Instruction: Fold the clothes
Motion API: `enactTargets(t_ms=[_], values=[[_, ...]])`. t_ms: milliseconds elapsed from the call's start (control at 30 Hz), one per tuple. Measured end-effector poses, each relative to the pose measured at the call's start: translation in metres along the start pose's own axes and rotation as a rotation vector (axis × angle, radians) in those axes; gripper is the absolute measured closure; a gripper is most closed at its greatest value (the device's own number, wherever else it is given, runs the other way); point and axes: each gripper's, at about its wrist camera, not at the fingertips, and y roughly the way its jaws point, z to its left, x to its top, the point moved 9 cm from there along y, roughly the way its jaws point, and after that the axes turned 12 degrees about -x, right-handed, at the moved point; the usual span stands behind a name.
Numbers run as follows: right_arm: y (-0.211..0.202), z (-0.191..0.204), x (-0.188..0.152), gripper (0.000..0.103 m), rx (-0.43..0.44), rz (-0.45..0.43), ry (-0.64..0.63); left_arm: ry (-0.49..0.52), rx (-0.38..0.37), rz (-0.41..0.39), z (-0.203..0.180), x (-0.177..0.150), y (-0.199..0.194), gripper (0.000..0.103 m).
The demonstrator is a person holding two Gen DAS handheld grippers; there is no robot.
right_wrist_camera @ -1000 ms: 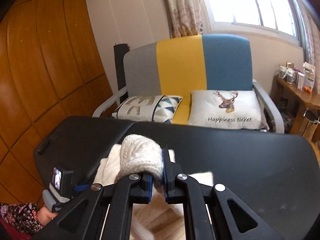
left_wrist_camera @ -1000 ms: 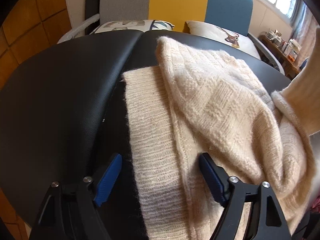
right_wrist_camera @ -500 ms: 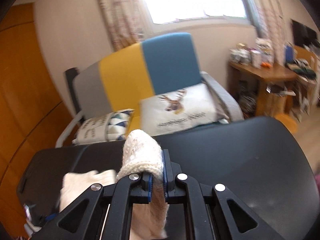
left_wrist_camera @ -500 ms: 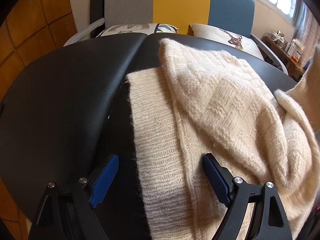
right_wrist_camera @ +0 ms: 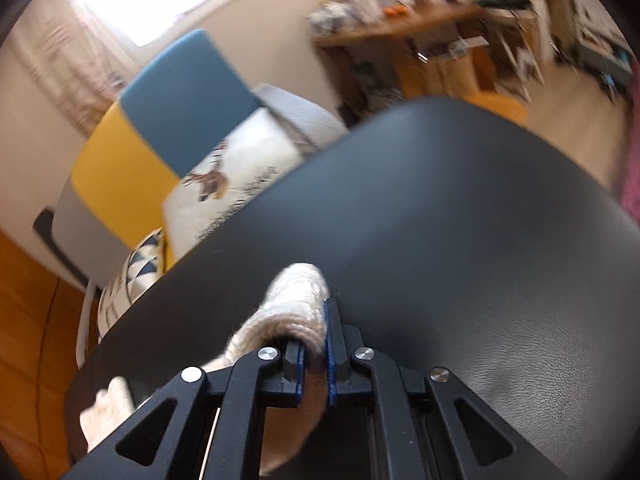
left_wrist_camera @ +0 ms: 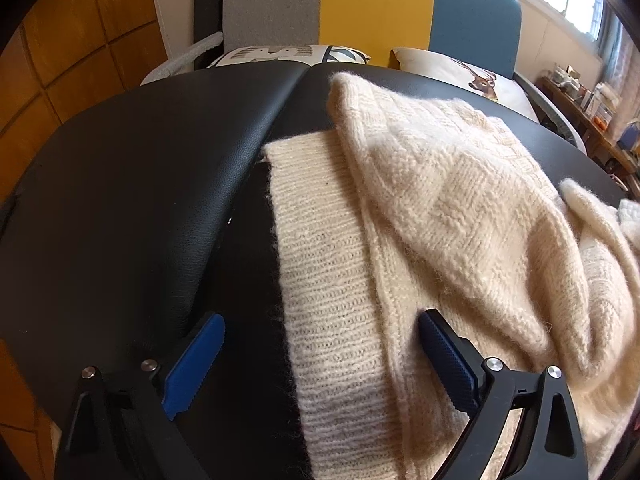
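A cream knitted sweater point(left_wrist_camera: 440, 220) lies heaped on the black desk point(left_wrist_camera: 132, 200), spread from the desk's middle seam toward its right side. Its ribbed hem band point(left_wrist_camera: 332, 300) lies flat along the sweater's left edge, and a thicker patterned fold is draped over the band's right side, bunching up further right.

The left tongs point(left_wrist_camera: 320, 360) are spread wide, low over the near end of the sweater. One blue pad point(left_wrist_camera: 196, 364) sits left of the hem band over bare desk, the other point(left_wrist_camera: 448, 360) lies against the knit to the right of the band; the band runs between them, and nothing is pinched.

The right tongs point(right_wrist_camera: 314, 354) are pressed together on a rolled piece of the sweater point(right_wrist_camera: 296, 300), which bulges out past the fingertips and hangs down under the frame. In that blurred view more of the cream knit shows to the lower left of the tongs, with bare desk point(right_wrist_camera: 480, 220) stretching ahead of them.

Beyond the desk's far edge stands a sofa point(left_wrist_camera: 372, 4) with grey, yellow and blue back panels, carrying a deer-print cushion point(left_wrist_camera: 460, 72) and a patterned cushion point(left_wrist_camera: 280, 54) beside it. To the right of the sofa a wooden side table point(right_wrist_camera: 400, 28) holds small clutter, too blurred to identify
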Motion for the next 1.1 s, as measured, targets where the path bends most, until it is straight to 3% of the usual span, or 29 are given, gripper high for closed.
enactTargets(t_ms=[167, 267, 300, 400, 633, 733, 800, 867, 900, 967, 1100], values=[[0.024, -0.048, -0.008, 0.091, -0.076, 0.048, 0.080, 0.018, 0.052, -0.005, -0.003, -0.001, -0.002, 0.002], [0.023, -0.052, -0.011, 0.085, -0.091, 0.013, 0.040, 0.007, 0.071, -0.016, -0.004, -0.003, -0.003, 0.002], [0.020, -0.049, -0.012, 0.080, -0.128, -0.004, -0.014, -0.002, 0.069, -0.017, -0.003, -0.004, -0.003, 0.002], [0.010, -0.037, -0.017, 0.078, -0.238, -0.061, -0.185, -0.037, 0.055, -0.011, -0.001, -0.005, -0.001, 0.002], [-0.031, 0.030, -0.055, 0.078, -0.477, -0.344, -0.836, -0.086, 0.023, -0.002, 0.001, -0.008, 0.001, 0.001], [-0.029, 0.057, -0.074, 0.078, -0.548, -0.417, -1.052, -0.074, 0.024, -0.006, -0.001, -0.008, 0.001, 0.001], [-0.022, 0.071, -0.083, 0.078, -0.557, -0.419, -1.146, -0.075, 0.025, -0.009, -0.002, -0.009, 0.000, 0.001], [-0.013, 0.079, -0.090, 0.080, -0.521, -0.385, -1.176, -0.079, 0.024, -0.007, -0.003, -0.009, 0.001, 0.001], [-0.011, 0.081, -0.090, 0.091, -0.503, -0.368, -1.160, -0.079, 0.023, -0.005, -0.003, -0.009, 0.001, 0.001], [-0.010, 0.079, -0.081, 0.097, -0.460, -0.327, -1.074, -0.077, 0.021, 0.000, -0.003, -0.009, 0.001, 0.001], [-0.037, 0.045, -0.031, 0.097, -0.296, -0.297, -0.643, -0.066, 0.029, 0.006, -0.004, -0.009, 0.000, 0.001]])
